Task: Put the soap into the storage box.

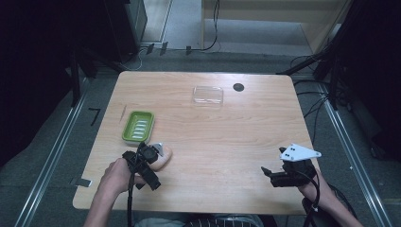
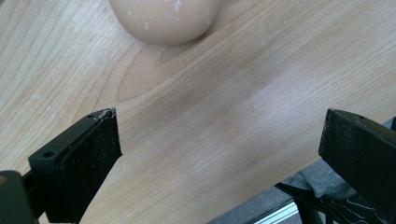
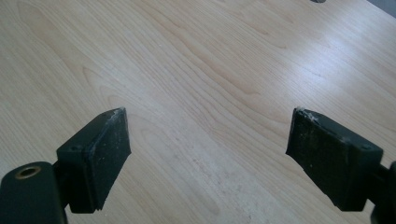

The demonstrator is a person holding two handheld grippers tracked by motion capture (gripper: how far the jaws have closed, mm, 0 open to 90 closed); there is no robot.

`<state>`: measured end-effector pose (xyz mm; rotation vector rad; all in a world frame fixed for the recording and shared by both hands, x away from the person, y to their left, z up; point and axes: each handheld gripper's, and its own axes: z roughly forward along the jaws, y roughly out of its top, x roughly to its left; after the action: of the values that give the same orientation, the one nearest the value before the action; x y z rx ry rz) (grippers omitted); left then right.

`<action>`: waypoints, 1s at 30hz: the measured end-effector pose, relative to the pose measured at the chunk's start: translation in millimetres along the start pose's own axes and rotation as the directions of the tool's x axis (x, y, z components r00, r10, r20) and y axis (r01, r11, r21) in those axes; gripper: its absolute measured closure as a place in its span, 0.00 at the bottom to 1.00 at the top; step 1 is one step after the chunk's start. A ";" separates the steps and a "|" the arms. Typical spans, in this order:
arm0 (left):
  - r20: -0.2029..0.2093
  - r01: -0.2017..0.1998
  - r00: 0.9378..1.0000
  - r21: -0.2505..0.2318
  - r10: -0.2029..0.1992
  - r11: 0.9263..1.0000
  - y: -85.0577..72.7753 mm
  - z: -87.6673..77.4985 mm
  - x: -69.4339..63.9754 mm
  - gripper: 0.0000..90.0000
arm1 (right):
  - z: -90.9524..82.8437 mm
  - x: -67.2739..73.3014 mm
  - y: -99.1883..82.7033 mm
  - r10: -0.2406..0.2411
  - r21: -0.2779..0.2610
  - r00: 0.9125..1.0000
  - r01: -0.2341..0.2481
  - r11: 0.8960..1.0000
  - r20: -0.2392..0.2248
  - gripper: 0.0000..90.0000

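Your left tongs (image 1: 150,163) sit near the desk's (image 1: 227,137) front-left corner, jaws spread wide with bare wood between them in the left gripper view, and a rounded beige soap-like lump (image 1: 161,158) lies on the desk just beyond the tips. Just behind that stands the green soap dish (image 1: 138,126), ridged inside. Farther back, past mid-desk, there's a clear plastic lid (image 1: 207,95) beside a dark round hole (image 1: 239,87). Over at the front-right edge, your right tongs (image 1: 267,174) hover open, gripping nothing
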<state>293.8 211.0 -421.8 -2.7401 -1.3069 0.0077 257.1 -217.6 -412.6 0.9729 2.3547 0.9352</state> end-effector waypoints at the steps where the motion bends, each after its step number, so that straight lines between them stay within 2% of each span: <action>1: 0.002 0.000 1.000 -0.001 0.000 1.000 0.7 0.6 0.5 0.00 | 0.2 -0.2 0.0 -0.003 -0.001 1.000 0.003 1.000 -0.001 0.15; 9: 0.010 0.015 1.000 -0.001 -0.015 1.000 6.6 2.4 4.6 0.00 | 0.2 -0.2 0.0 -0.004 -0.001 1.000 0.004 1.000 -0.001 0.15; 30: 0.026 0.006 1.000 0.015 -0.006 1.000 24.7 5.7 10.3 0.00 | 0.3 -0.3 -0.1 -0.001 -0.001 1.000 0.001 1.000 -0.002 0.15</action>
<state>319.1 204.0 -429.5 -2.7329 -1.3164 0.0532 257.4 -217.8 -412.9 0.9709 2.3560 0.9372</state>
